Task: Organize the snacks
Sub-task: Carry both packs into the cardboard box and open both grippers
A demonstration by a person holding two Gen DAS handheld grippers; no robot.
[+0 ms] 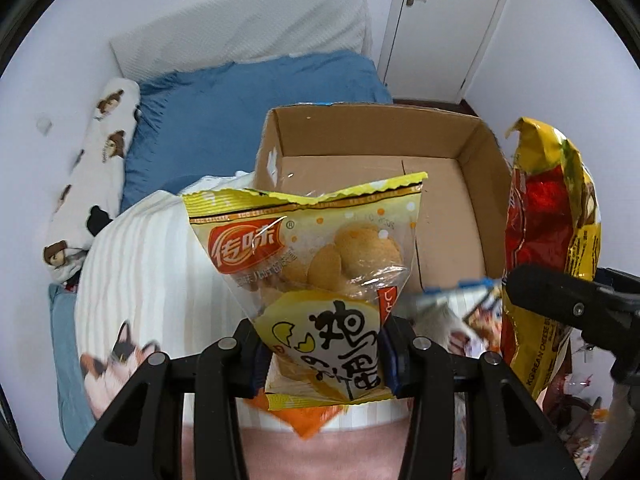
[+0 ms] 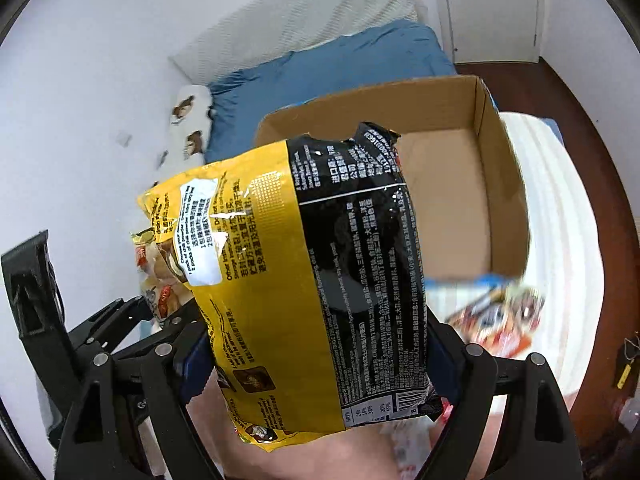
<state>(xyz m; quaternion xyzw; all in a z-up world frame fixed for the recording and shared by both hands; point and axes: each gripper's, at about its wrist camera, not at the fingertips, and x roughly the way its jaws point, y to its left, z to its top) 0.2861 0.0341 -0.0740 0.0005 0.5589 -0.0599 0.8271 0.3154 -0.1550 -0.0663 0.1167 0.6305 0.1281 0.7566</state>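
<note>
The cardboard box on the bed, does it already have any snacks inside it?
No. In the left wrist view the cardboard box shows only its bare brown floor, while the egg-cracker packet hangs in the left gripper.

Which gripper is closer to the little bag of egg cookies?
Left. The left gripper is shut on the egg cookie bag. The right gripper sits beside it, holding the big yellow noodle pack.

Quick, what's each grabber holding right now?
Left gripper: shut on the egg cracker packet.
Right gripper: shut on the big yellow-and-black noodle bag.
</note>
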